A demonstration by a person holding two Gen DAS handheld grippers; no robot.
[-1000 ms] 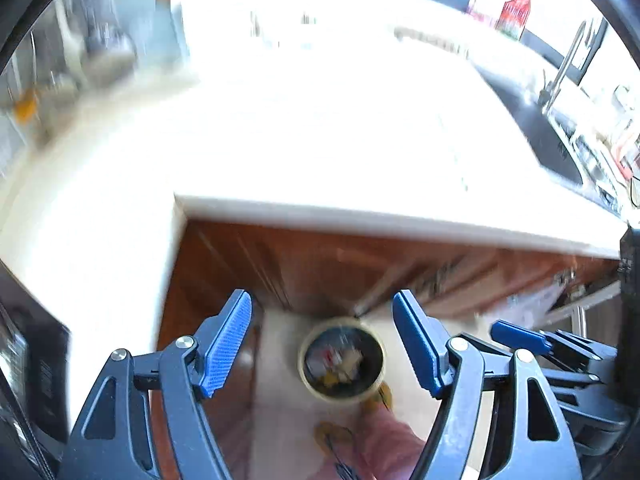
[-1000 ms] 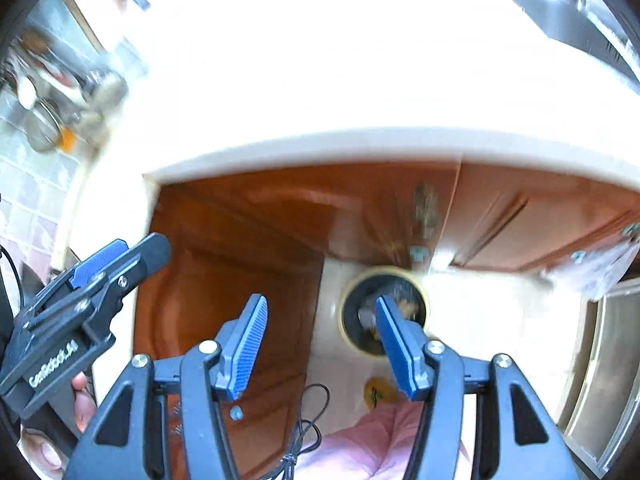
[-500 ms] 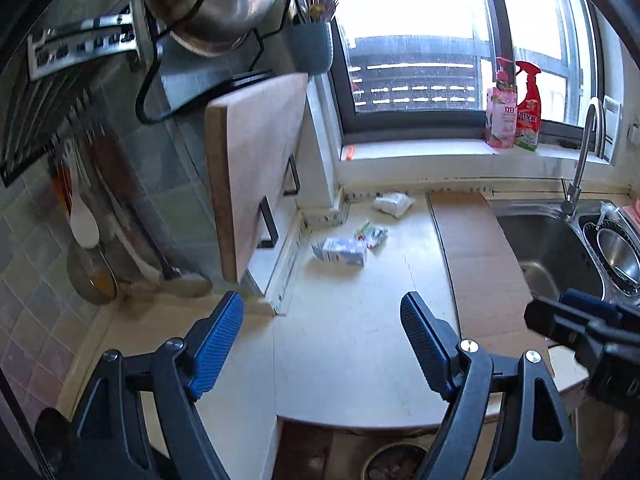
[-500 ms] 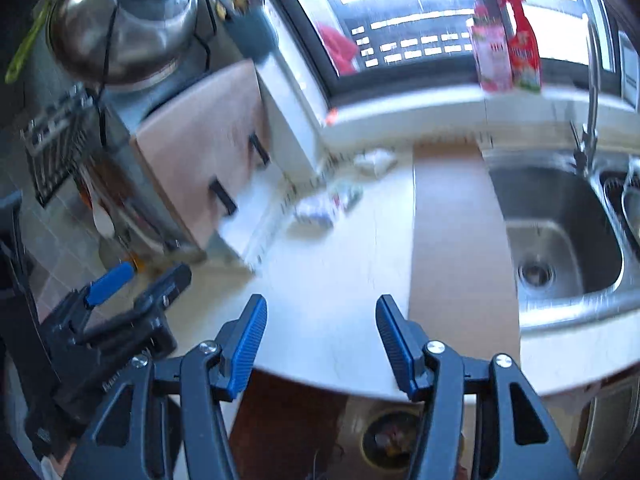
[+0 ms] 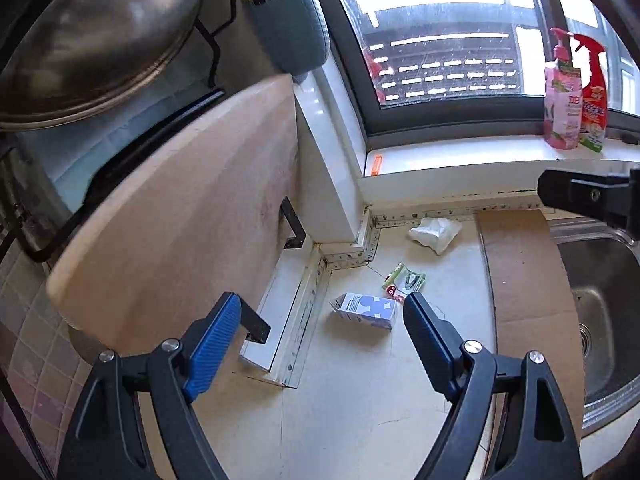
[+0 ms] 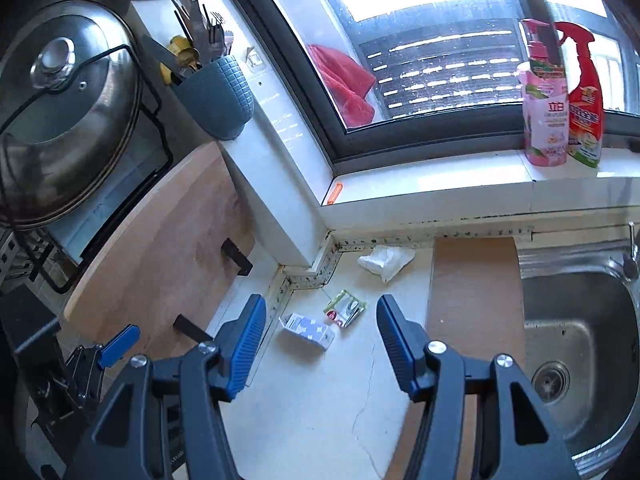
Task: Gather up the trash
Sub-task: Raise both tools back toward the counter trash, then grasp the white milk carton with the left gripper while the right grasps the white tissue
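Three bits of trash lie on the cream countertop (image 5: 352, 392) near its back corner. Nearest is a small white and blue carton (image 5: 365, 310) (image 6: 308, 330) on its side. Behind it sits a green and white wrapper (image 5: 405, 280) (image 6: 346, 307), and a crumpled white tissue (image 5: 435, 232) (image 6: 386, 261) rests by the wall. My left gripper (image 5: 324, 338) hangs open above the counter, short of the carton, with nothing between its blue pads. My right gripper (image 6: 320, 338) is open and empty too, above and short of the same trash. Each gripper shows at the edge of the other's view.
A wooden cutting board (image 5: 180, 216) leans on the left wall under a steel lid (image 6: 60, 120) and a blue utensil holder (image 6: 218, 98). A brown cardboard sheet (image 5: 524, 280) lies right of the trash, then the steel sink (image 6: 576, 352). Two bottles (image 6: 560, 100) stand on the windowsill.
Both grippers rose from over the floor bin below the counter edge to above the countertop and moved toward the trash. The left jaws widened slightly; both stayed empty.
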